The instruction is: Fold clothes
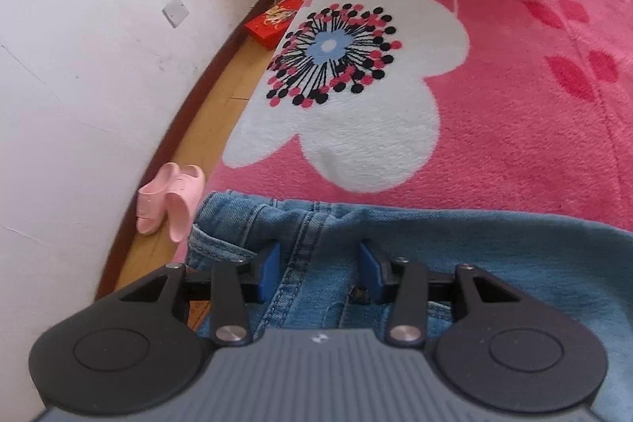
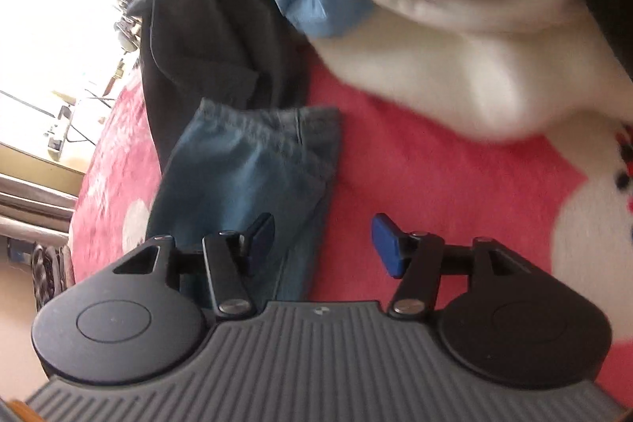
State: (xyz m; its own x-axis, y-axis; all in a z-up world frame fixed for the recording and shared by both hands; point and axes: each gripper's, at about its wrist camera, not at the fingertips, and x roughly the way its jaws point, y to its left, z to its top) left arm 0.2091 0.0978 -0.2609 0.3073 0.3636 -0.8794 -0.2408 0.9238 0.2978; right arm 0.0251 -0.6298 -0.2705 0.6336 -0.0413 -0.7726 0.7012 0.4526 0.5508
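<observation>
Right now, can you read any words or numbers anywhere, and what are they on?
No words or numbers can be read.
Red packet on the floor: gold print, too small and blurred to read.
Left gripper body: a tiny white mark, no letters.
Right gripper body: the same mark.

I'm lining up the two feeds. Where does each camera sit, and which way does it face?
Left wrist: on the left hand-held gripper, angled down at jeans on the pink blanket; only its fingers show.
Right wrist: on the right hand-held gripper, rolled sideways, over blanket and jeans; cream sleeve.
Shared: jeans and blanket.
</observation>
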